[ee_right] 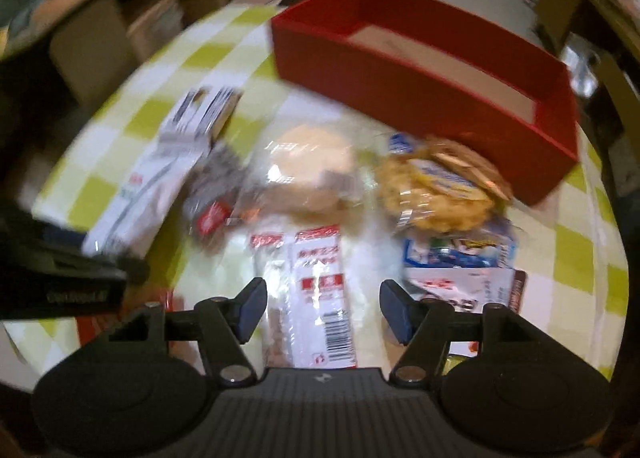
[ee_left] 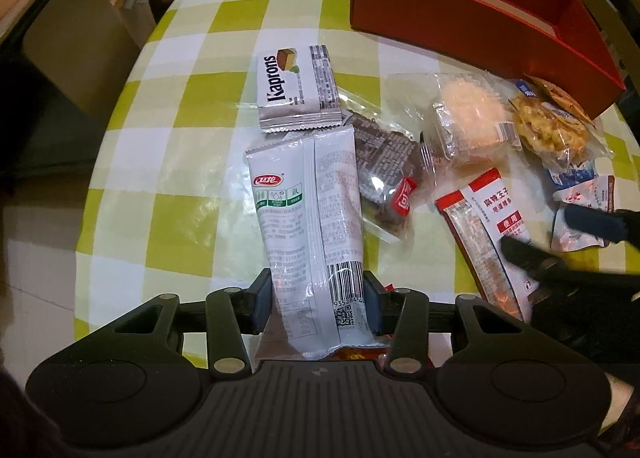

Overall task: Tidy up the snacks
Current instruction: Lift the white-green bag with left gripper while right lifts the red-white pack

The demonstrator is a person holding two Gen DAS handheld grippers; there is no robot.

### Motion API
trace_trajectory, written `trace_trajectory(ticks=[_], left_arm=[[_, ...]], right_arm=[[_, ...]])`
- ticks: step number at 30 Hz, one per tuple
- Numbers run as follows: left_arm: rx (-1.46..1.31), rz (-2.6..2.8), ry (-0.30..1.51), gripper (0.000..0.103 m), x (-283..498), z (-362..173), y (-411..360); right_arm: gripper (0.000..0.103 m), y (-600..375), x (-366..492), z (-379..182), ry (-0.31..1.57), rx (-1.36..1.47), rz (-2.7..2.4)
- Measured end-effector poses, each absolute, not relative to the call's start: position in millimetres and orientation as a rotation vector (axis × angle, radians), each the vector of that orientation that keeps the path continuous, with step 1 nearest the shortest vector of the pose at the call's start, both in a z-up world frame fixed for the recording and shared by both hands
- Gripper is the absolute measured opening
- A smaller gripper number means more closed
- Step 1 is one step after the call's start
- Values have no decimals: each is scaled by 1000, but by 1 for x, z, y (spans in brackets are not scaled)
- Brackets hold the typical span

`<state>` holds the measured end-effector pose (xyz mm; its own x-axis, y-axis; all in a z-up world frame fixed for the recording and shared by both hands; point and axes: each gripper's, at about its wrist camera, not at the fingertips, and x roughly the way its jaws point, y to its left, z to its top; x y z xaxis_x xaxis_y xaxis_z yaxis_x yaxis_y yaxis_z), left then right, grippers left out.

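While the long white foil snack pouch with a barcode [ee_left: 308, 218] is clamped at its near end by the left gripper [ee_left: 316, 298], whose pads press on both its edges, the sorting of the snacks appears to be only at its start: the red rectangular cardboard box [ee_left: 472, 14] at the far right of the green-and-white checked tablecloth [ee_left: 168, 106] is seen with no packet inside, as far as its interior shows. Going from left to right, a small silver foil packet printed "Kaprons" [ee_left: 298, 88] is found just beyond the pouch's far end, touching it; a red oval logo with Chinese characters is carried on the pouch itself. Next, a clear-wrapped dark brown snack with a small red label [ee_left: 386, 174] is laid beside the pouch, then a pale round cake in a clear plastic tray [ee_left: 468, 118], then a clear bag of yellow crispy pieces [ee_left: 548, 126] near the box. A red-and-white flat sachet with Chinese print [ee_right: 316, 298] is framed between the jaws of the right gripper [ee_right: 322, 310], which stand apart without touching it; that view is blurred, and its writing cannot be read. The next move is judged to call for the held pouch to be lifted clear of its neighbours and carried to the box.
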<state>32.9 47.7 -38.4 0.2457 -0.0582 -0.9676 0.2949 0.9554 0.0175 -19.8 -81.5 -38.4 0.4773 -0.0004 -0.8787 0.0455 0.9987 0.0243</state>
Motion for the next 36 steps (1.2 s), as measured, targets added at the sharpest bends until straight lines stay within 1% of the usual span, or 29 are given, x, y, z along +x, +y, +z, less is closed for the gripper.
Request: trace_trajectory(ticks=[2, 4, 9, 10, 12, 13, 14, 17, 19, 22, 30, 36], left_arm=[[208, -247, 1302, 53, 34, -38, 48], [209, -252, 1300, 53, 35, -38, 47], [216, -258, 1303, 53, 34, -40, 46], [217, -260, 1304, 53, 34, -40, 47], [213, -262, 1309, 53, 35, -41, 48], [210, -263, 1310, 53, 35, -41, 48], [210, -266, 1309, 53, 35, -40, 48], [217, -281, 1300, 53, 33, -38, 46], [221, -283, 1297, 53, 32, -37, 45], [227, -284, 1291, 53, 31, -36, 44], [242, -296, 1259, 53, 26, -29, 36], [273, -296, 1216, 53, 24, -23, 25]], right_arm=[[68, -78, -21, -36, 1077, 16, -12], [71, -70, -19, -41, 1108, 33, 25], [73, -52, -8, -78, 1229, -61, 27], [76, -51, -10, -79, 1205, -69, 27], [77, -53, -11, -80, 1196, -56, 26], [71, -55, -11, -79, 1192, -41, 11], [61, -56, -12, -77, 1189, -37, 6], [55, -58, -17, -75, 1186, -28, 15], [52, -59, -21, -73, 1189, -33, 23], [51, -62, -25, -66, 1188, -9, 35], [51, -70, -37, -31, 1092, 20, 42], [51, -75, -38, -20, 1056, 29, 29]])
